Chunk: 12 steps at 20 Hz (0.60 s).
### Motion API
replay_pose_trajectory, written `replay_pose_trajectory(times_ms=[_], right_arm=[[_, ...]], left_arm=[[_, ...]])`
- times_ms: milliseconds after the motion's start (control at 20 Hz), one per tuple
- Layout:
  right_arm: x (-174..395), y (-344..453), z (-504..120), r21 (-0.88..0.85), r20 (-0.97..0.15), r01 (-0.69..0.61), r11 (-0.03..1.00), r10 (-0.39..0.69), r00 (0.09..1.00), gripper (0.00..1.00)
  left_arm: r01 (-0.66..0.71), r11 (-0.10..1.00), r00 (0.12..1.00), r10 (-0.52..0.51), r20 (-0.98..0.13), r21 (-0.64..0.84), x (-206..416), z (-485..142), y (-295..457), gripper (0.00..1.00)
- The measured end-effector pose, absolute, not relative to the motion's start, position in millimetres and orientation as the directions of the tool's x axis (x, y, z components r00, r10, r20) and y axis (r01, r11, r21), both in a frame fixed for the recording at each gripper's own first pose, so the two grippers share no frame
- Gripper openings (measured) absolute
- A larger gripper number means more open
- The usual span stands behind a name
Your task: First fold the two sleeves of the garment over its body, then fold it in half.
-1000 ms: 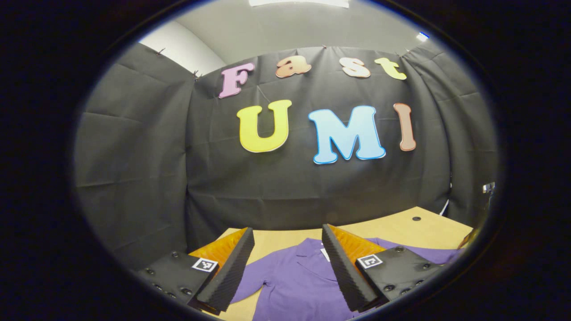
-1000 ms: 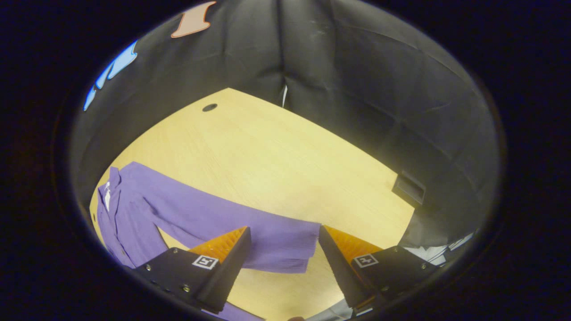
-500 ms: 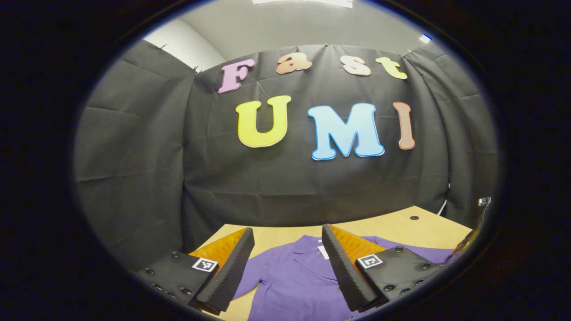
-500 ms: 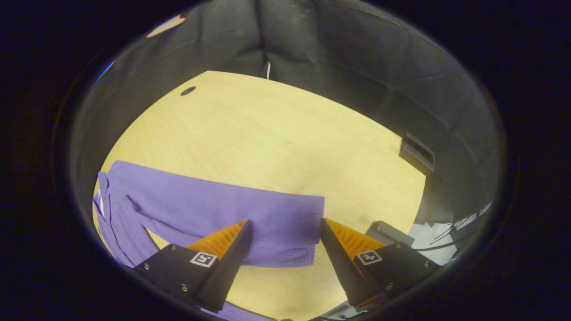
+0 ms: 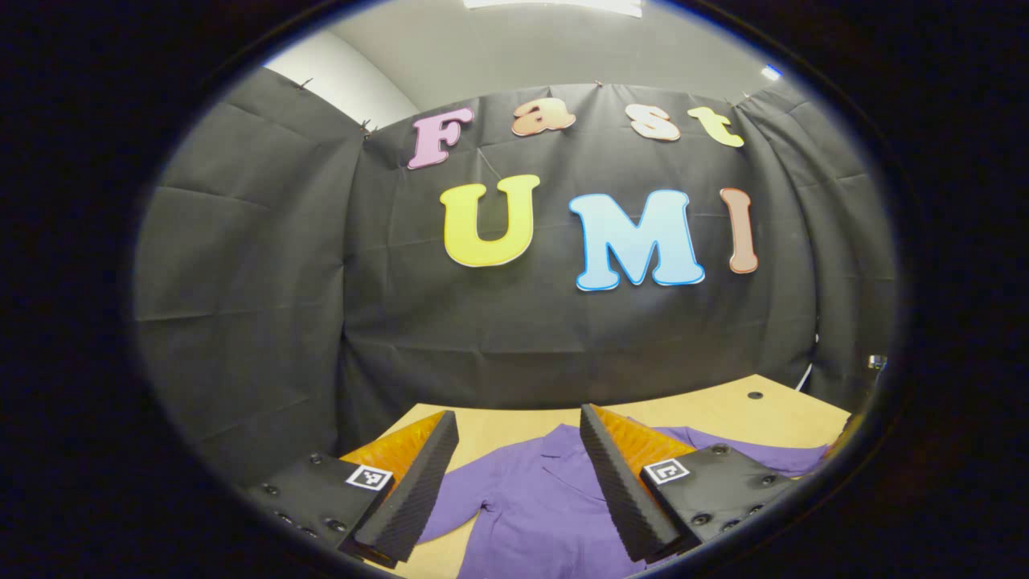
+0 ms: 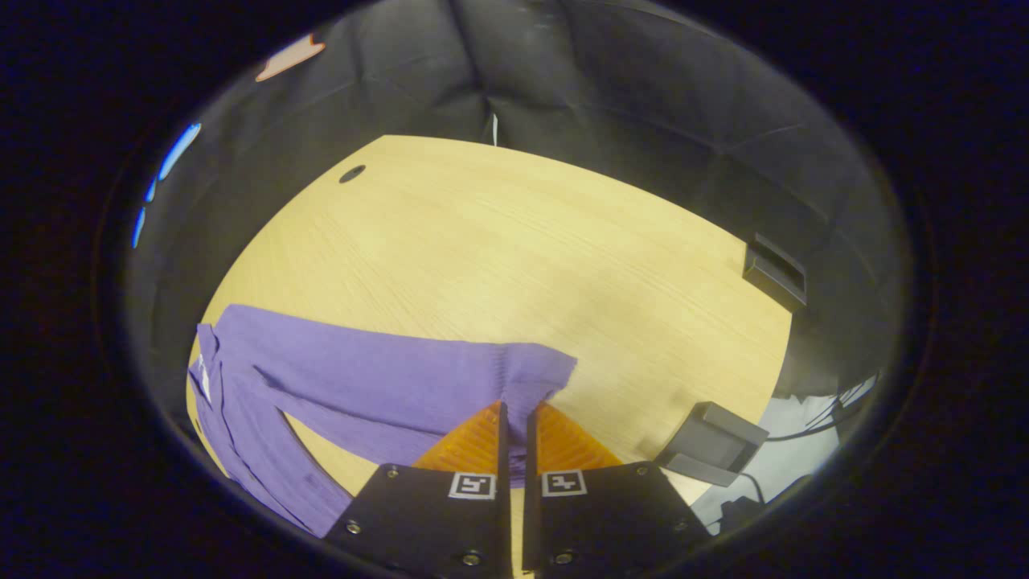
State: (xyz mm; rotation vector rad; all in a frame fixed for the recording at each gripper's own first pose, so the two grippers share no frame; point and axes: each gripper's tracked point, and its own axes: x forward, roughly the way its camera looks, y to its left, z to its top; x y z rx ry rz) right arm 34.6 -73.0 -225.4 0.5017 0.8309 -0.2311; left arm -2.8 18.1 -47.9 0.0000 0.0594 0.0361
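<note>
Two fingers of the right gripper (image 6: 514, 410) sit nearly together, pinched on the cuff end of the long sleeve (image 6: 402, 382) of the purple garment (image 6: 265, 418); the cloth bunches at the tips, so it probably has hold, though the actual contact is hidden behind the pads. The sleeve lies stretched across the wooden table (image 6: 522, 241), running from the cuff back to the garment's body.

To do this fold well, the pinch should keep both cuff layers, lift only enough to clear the table, then carry the sleeve in an arc over the body and lay it flat, no dragging.

The left gripper (image 5: 514, 434) hangs wide apart, holding nothing, above the collar area of the garment (image 5: 539, 498). The left gripper view gives the collar and short near-side sleeve shape; the right gripper view gives the cuff, the bare table beyond and a dark box (image 6: 707, 442) at the edge.
</note>
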Motion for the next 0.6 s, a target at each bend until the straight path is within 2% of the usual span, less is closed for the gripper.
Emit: replay_pose_trajectory(times_ms=[200, 400, 600], right_arm=[[40, -68, -208, 0.400, -0.689, 0.298, 0.867, 0.070, 0.721, 0.06], [39, -43, -140, 0.485, -0.545, 0.156, 0.861, 0.157, 0.824, 0.06], [39, 6, -64, 0.549, -0.384, -0.030, 0.835, 0.284, 0.878, 0.06]], left_arm=[[-0.043, 0.999, 0.998, 0.043, -0.048, 0.007, -7, -45, 27, 1.00], [-0.050, 0.998, 0.997, 0.048, -0.065, -0.026, -8, -51, 33, 1.00], [-0.060, 0.998, 0.995, 0.058, -0.075, -0.034, -8, -57, 44, 1.00]])
